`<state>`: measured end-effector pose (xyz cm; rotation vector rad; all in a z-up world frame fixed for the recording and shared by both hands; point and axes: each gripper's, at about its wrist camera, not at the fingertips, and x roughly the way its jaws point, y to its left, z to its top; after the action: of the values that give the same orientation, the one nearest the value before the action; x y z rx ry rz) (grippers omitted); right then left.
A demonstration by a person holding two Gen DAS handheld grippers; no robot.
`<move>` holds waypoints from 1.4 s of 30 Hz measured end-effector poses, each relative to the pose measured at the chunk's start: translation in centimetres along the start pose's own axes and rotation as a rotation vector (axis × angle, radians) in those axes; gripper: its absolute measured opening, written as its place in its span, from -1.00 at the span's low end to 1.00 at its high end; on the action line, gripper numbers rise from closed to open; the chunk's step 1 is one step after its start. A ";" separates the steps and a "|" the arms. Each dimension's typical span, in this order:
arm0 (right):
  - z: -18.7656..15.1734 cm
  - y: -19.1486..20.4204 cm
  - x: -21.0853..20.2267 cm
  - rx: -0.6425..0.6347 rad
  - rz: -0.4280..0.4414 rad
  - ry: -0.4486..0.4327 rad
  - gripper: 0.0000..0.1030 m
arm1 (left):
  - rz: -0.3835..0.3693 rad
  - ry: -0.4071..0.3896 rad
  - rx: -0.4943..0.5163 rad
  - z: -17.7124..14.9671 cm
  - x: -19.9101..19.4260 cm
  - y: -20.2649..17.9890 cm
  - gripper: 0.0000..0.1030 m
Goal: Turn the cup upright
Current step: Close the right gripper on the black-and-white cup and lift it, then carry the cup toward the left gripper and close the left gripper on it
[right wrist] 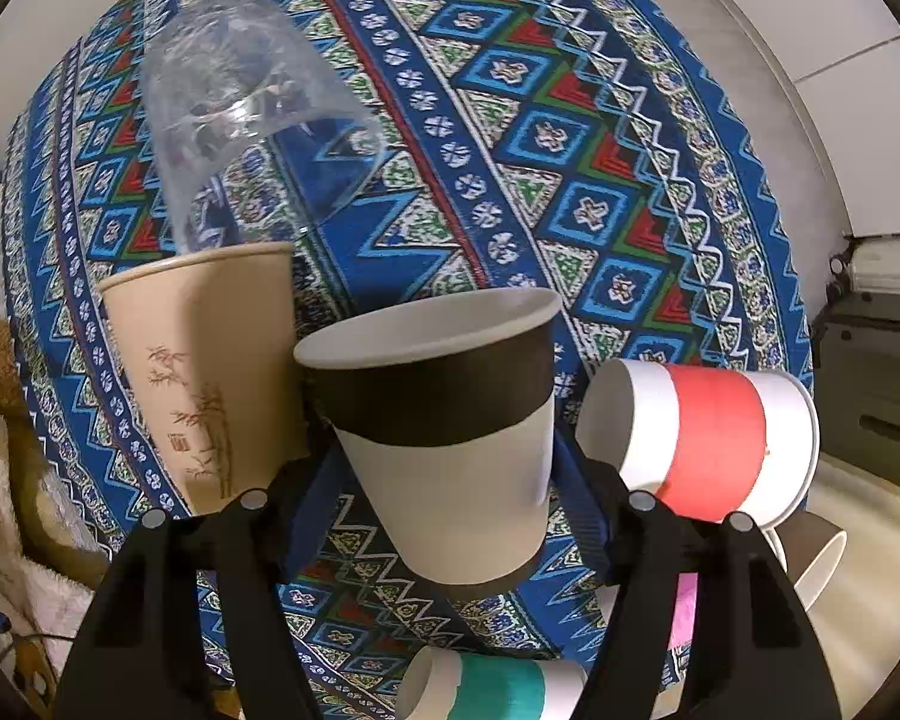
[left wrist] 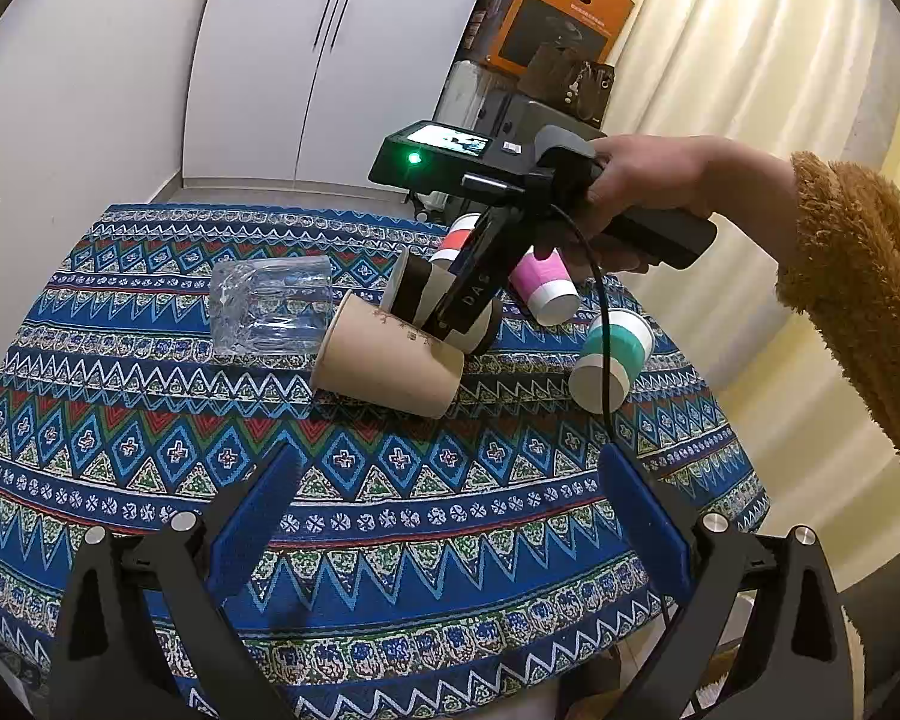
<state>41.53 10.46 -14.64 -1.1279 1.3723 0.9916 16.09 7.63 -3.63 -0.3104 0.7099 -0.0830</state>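
A dark-brown and grey paper cup [right wrist: 444, 438] sits between the blue pads of my right gripper [right wrist: 444, 492], which is shut on it; its mouth points away from the camera. In the left wrist view the same cup [left wrist: 417, 294] is lifted and tilted above the table, held by the right gripper [left wrist: 450, 324]. My left gripper [left wrist: 450, 510] is open and empty, low over the near part of the patterned tablecloth [left wrist: 390, 510].
Other cups lie on their sides: a tan paper cup [left wrist: 384, 366], a clear plastic cup [left wrist: 270, 312], a teal cup [left wrist: 612, 360], a pink cup [left wrist: 546, 288], a red-banded cup [right wrist: 708, 438]. A cable [left wrist: 600, 330] hangs from the right gripper. Cabinets and boxes stand behind the table.
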 end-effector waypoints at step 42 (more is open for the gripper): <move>-21.9 11.7 -2.0 1.193 0.580 -0.385 0.28 | 0.120 -0.041 0.008 -2.7 -5.0 0.0 0.88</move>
<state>25.43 -8.11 -10.67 0.3469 1.5937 0.5174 10.55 7.84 -2.39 -0.2604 0.6860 0.0339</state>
